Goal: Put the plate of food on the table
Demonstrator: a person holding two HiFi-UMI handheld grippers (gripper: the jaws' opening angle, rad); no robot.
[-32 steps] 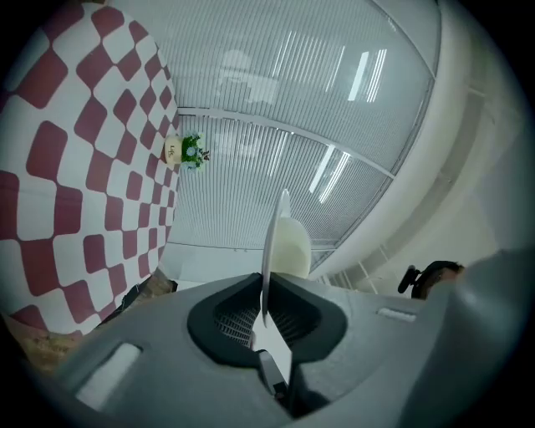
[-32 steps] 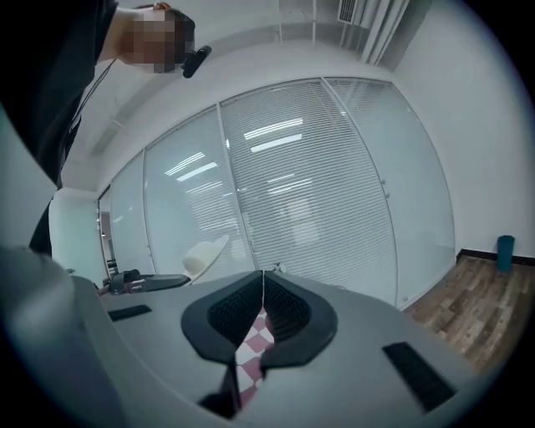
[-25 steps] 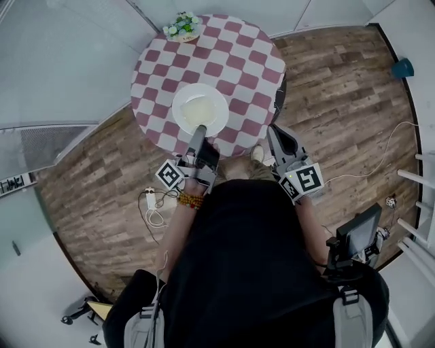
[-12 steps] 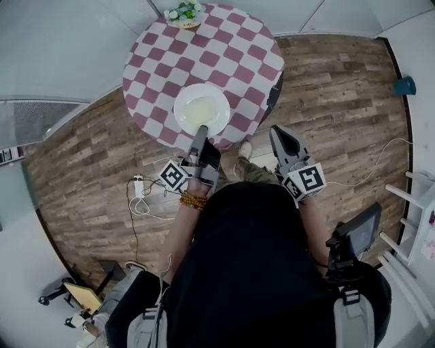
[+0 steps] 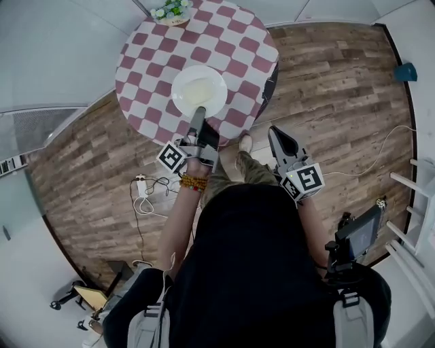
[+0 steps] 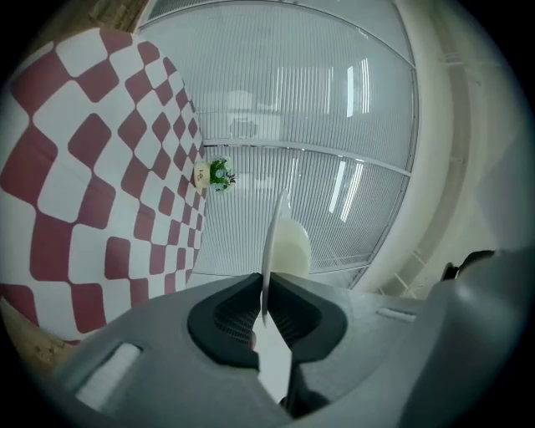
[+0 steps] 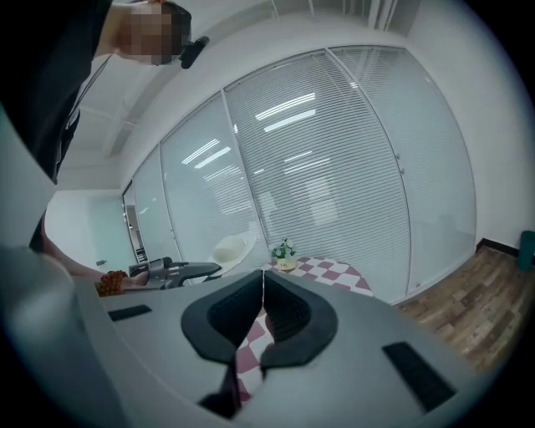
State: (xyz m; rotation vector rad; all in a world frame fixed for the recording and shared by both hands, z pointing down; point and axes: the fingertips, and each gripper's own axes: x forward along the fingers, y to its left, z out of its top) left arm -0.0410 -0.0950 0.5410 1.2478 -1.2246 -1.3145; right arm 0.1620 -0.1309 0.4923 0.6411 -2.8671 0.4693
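A white plate (image 5: pixel 199 91) with a pale mound of food (image 5: pixel 196 90) hangs over the near part of the round table (image 5: pixel 238 41), which has a red-and-white check cloth. My left gripper (image 5: pixel 198 117) is shut on the plate's near rim. In the left gripper view the plate (image 6: pixel 272 238) stands edge-on between the jaws of the left gripper (image 6: pixel 265 299), the food (image 6: pixel 291 248) on its right face. Whether it touches the cloth I cannot tell. My right gripper (image 5: pixel 276 133) is shut on nothing, over the floor right of the table. Its jaws (image 7: pixel 263 276) meet.
A small pot of flowers (image 5: pixel 170 9) stands at the table's far edge. Glass walls with blinds close in behind the table. On the wooden floor lie a power strip with cables (image 5: pixel 141 197), a white cable (image 5: pixel 384 153) and a teal object (image 5: pixel 406 71).
The whole head view has shifted, and the table and plate now sit higher and further left. The left gripper still holds the plate over the table's near part. The right gripper has barely moved.
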